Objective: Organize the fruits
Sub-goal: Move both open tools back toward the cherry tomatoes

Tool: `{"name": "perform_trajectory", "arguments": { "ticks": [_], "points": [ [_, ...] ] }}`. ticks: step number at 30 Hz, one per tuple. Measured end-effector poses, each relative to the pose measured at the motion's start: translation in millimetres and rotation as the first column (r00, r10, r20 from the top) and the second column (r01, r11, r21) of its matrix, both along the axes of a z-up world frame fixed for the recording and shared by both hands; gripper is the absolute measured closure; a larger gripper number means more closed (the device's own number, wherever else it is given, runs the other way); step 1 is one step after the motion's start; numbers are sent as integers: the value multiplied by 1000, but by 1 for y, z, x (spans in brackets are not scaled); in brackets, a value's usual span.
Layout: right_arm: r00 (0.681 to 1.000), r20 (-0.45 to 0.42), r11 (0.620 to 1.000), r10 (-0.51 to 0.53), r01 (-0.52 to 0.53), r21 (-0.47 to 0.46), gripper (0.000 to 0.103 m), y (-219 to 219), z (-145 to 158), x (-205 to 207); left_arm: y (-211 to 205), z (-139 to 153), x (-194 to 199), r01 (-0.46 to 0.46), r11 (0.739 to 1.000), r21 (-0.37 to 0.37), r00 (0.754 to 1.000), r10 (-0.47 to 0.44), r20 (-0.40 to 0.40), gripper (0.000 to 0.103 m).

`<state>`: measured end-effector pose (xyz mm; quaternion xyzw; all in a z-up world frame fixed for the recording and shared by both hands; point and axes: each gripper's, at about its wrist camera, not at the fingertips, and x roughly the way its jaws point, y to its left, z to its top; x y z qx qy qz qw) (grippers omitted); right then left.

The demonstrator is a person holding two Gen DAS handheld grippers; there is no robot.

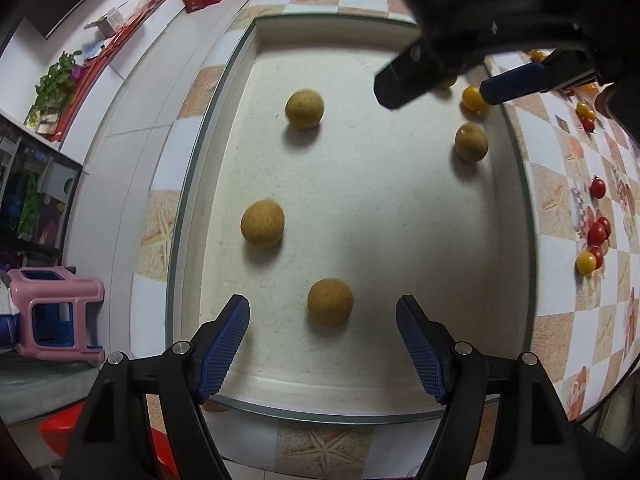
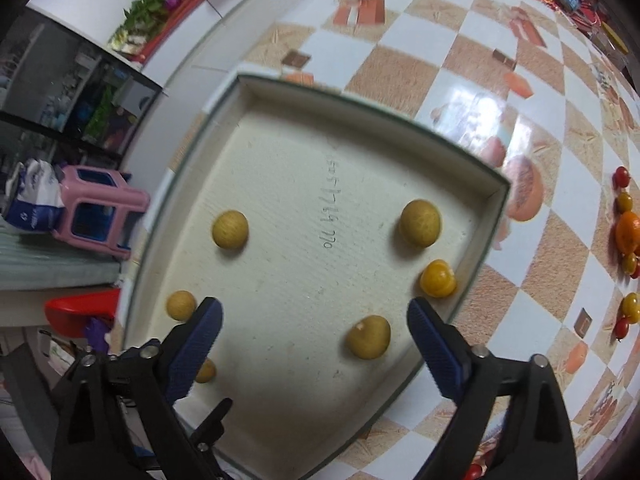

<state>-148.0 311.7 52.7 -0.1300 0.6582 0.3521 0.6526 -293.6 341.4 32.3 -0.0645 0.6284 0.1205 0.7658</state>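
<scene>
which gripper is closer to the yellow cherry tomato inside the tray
Right. The right gripper hangs open just short of the yellow cherry tomato; the left gripper is open at the tray's opposite end.

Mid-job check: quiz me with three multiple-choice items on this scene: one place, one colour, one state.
1. The red cherry tomatoes lie: A in the tray; B on the checkered tablecloth; C in a bowl.
2. The tomato inside the tray is: A yellow; B red; C green.
3. The left claw is: A shut on a fruit; B shut, empty; C open.
Answers: B, they sit on the cloth beside the tray; A, its skin is yellow; C, its pads stand apart, touching nothing.
</scene>
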Motion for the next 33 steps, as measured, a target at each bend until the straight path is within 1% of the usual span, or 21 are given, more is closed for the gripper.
{"name": "perform_trajectory", "arguments": {
  "ticks": [1, 5, 8, 11, 14, 17, 20, 25, 27, 30, 33],
  "points": [
    [1000, 4, 1000, -8, 8, 10, 2, -2, 4, 3, 0, 3, 2, 8, 1000, 3, 1000, -8, 3, 26],
    [997, 10, 997, -73, 73, 41, 2, -25, 20, 12, -12, 16, 13, 46, 999, 7, 999, -46, 24, 26],
    [990, 19, 989, -140, 139, 45, 2, -53, 28, 21, -24, 25, 22, 82, 997, 8, 996, -83, 42, 26],
    [975, 30, 975, -219, 217, 36, 2, -90, 31, 28, -38, 34, 32, 125, 992, 11, 990, -125, 59, 26],
    [952, 39, 953, -304, 304, 12, 2, -138, 29, 34, -56, 41, 42, 167, 986, 3, 983, -167, 72, 26],
    [920, 31, 920, -391, 392, -28, 2, -187, 23, 39, -72, 46, 51, 214, 977, -5, 973, -213, 86, 26],
    [876, 35, 872, -480, 481, -87, 2, -242, 14, 38, -90, 51, 59, 264, 964, -19, 961, -262, 94, 26],
    [822, 17, 812, -569, 565, -147, 2, -297, -2, 26, -131, 44, 66, 351, 935, -55, 935, -347, 68, 26],
    [818, 12, 806, -576, 570, -159, 2, -307, -7, 21, -148, 35, 67, 384, 922, -56, 923, -381, 48, 26],
    [819, 0, 808, -573, 565, -169, 2, -314, -14, 14, -165, 24, 65, 413, 909, -60, 911, -412, 33, 26],
    [821, -4, 812, -570, 563, -152, 2, -315, -16, 15, -177, 14, 64, 433, 899, -72, 901, -432, 25, 26]
  ]
}}
